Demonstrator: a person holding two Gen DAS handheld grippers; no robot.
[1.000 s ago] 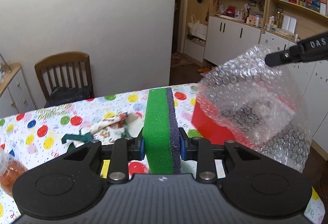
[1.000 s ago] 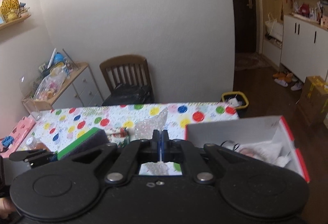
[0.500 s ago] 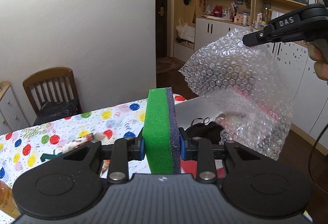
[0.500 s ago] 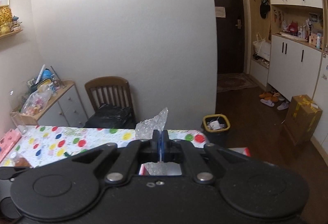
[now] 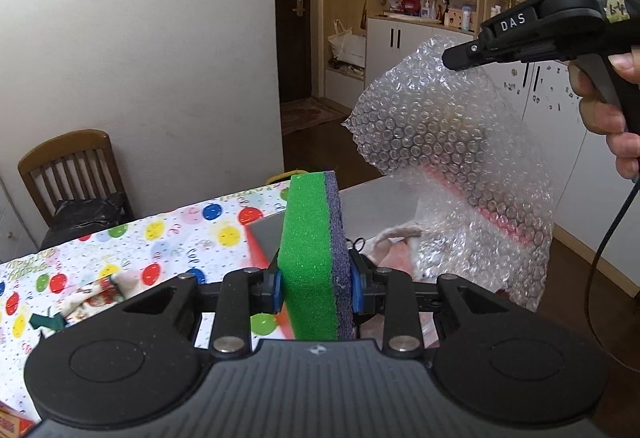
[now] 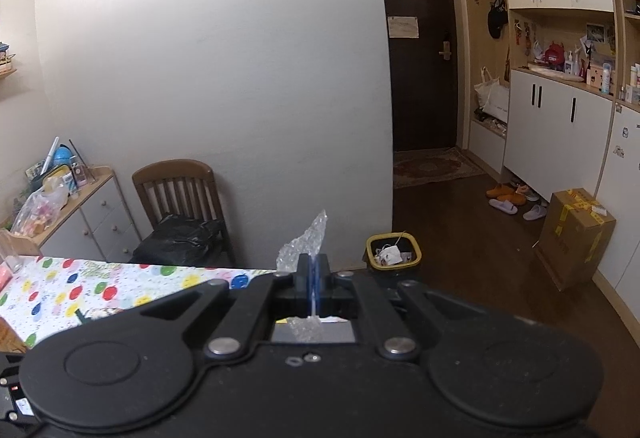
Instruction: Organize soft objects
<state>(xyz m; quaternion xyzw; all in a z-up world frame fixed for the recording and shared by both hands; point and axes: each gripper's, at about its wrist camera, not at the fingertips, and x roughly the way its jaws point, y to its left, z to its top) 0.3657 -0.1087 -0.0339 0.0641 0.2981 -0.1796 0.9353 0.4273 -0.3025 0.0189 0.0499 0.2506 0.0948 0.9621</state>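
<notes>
Between the left gripper's [image 5: 316, 288] blue pads [image 5: 277, 288], pinched at its lower half: a green-and-purple sponge [image 5: 314, 258], standing on end, long axis vertical at centre frame, green face turned left. Just beyond and lower right, an open red-edged box [image 5: 264, 238] on the spotted tablecloth [image 5: 168, 238], nearer this gripper. Upper right, clamped tight in the right gripper [image 5: 460, 57]: a bubble-wrap sheet [image 5: 448, 157], hanging down over the box.
</notes>
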